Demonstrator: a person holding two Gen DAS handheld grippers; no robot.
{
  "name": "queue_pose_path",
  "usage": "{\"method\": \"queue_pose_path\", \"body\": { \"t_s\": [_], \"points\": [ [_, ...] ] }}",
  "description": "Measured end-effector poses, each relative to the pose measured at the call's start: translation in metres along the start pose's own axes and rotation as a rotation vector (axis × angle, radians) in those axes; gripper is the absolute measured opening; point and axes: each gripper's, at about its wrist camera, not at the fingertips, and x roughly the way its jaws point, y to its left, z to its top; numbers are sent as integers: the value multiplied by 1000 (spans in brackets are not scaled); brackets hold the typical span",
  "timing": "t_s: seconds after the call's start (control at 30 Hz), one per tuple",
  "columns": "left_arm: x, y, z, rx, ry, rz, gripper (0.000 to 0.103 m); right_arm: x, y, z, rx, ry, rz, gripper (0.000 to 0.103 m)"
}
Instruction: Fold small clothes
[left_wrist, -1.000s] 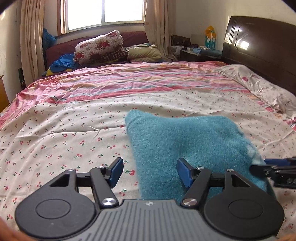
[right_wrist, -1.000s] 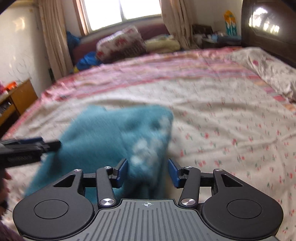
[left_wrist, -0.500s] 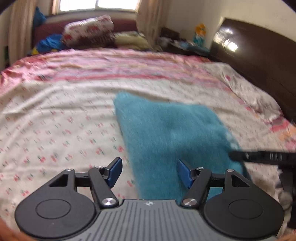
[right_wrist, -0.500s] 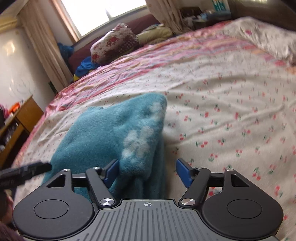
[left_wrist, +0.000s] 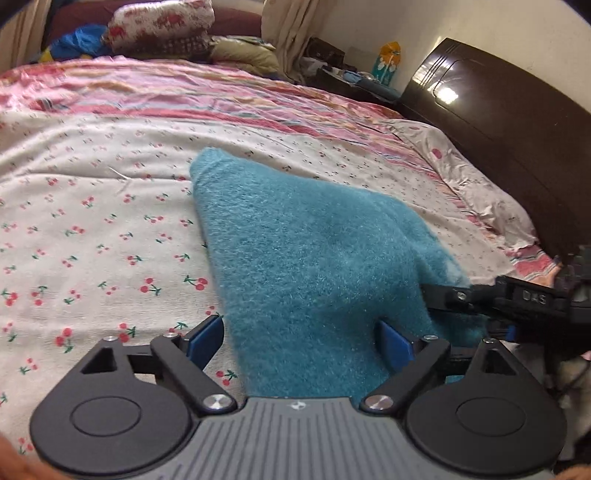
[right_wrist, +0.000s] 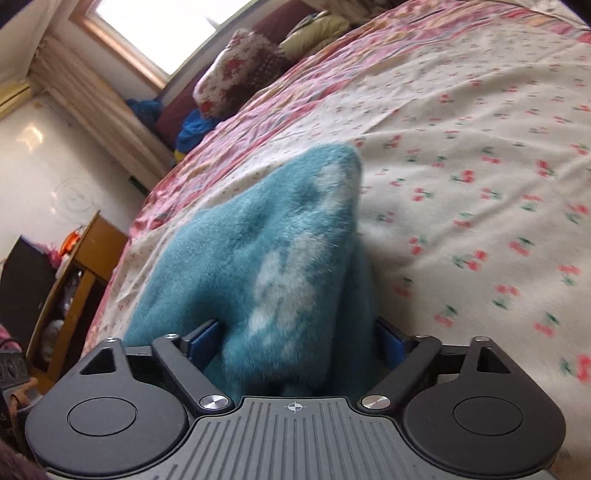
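We note that the left gripper (left_wrist: 298, 341) and right gripper (right_wrist: 295, 341) are alike: black linkage arms fixed by silver screws, blue finger pads (left_wrist: 205, 336), two round black discs, and a ribbed grey housing bearing a small crosshair mark. White lettering on one is blurred.

Bed (left_wrist: 110, 229) in cherry-print sheet, fuzzy teal garment (left_wrist: 314, 266) on it, pillows (left_wrist: 159, 22) at far edge

Bright daylight from blown-out window (right_wrist: 162, 33), glare on headboard (left_wrist: 448, 94), motion-blurred bedsheet (right_wrist: 517, 229), fisheye-curved edges
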Motion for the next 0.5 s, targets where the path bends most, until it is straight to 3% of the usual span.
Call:
{"method": "queue_pose_path", "body": {
  "t_s": [0.13,0.33,0.5],
  "points": [
    [3,9,-1,-93,25,-62,88,7,-1,1,55,15,35,86],
    [-26,-6,-22,-15,6,-27,82,-19,9,-20,89,42,90,71],
    [-77,-12,-55,17,25,-41,81,-44,26,-56,33,141,141,71]
  ]
}}
